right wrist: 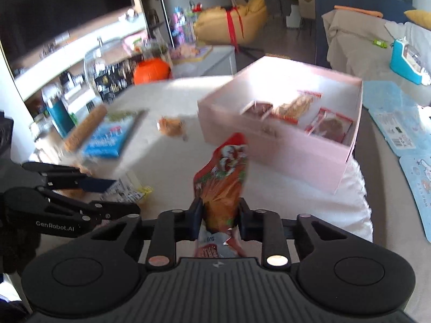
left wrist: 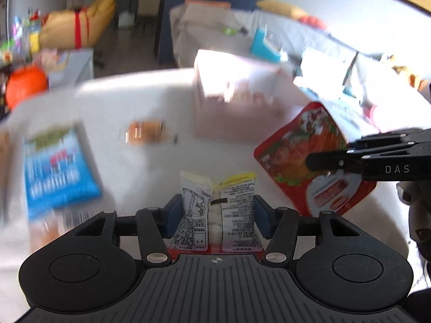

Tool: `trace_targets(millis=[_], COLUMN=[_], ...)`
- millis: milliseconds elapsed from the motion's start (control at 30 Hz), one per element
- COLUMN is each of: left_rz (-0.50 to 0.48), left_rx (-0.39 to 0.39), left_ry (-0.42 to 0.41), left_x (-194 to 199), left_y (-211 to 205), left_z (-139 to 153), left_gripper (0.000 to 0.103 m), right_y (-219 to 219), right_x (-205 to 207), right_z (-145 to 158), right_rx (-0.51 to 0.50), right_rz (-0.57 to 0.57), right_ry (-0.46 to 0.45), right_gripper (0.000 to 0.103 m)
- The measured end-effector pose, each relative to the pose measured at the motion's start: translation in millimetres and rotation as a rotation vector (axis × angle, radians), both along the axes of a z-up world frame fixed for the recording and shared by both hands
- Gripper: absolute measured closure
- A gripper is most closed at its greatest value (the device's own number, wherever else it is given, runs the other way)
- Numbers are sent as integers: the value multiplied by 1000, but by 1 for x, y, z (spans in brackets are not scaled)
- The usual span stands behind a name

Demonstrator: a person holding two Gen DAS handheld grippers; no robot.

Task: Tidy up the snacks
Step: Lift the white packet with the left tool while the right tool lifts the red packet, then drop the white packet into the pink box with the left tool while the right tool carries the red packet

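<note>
Pink box (right wrist: 282, 145) on table (right wrist: 167, 161), open top, approx 4 snack packs inside. Red pouch (right wrist: 226, 177) clenched in R gripper (right wrist: 219, 219), long axis running up and away twd box, held off table. Small white packet (left wrist: 218, 210) gripped by L gripper (left wrist: 215, 215), upright, printed back facing cam. Blue pack (left wrist: 56, 172) lies flat at left.

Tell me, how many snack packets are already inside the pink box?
3 visible in the pink box: a dark one at left, a golden one in the middle, a reddish-brown one at right. The near wall may hide more.
</note>
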State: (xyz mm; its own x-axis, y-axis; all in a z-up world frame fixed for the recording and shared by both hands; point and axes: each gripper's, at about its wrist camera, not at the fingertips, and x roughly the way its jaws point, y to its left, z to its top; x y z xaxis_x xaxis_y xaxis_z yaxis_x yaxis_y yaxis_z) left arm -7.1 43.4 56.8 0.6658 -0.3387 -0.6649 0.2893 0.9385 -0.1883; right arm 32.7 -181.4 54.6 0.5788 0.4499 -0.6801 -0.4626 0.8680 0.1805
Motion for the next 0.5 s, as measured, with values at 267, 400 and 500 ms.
trace_targets(millis=[267, 400, 500], left_rz=[-45, -84, -90], left_rx=[-92, -260, -252], left_ry=[-253, -246, -70], left_x=[47, 111, 168], left_y=[-12, -20, -36], left_z=[98, 120, 87], left_gripper=[42, 39, 41], right_y=[-30, -38, -41], right_x=[33, 76, 113], right_z=[77, 109, 104], right_rx=[190, 242, 130], right_rz=[-56, -128, -267], right_ry=[-126, -179, -198], right_gripper=[87, 93, 53])
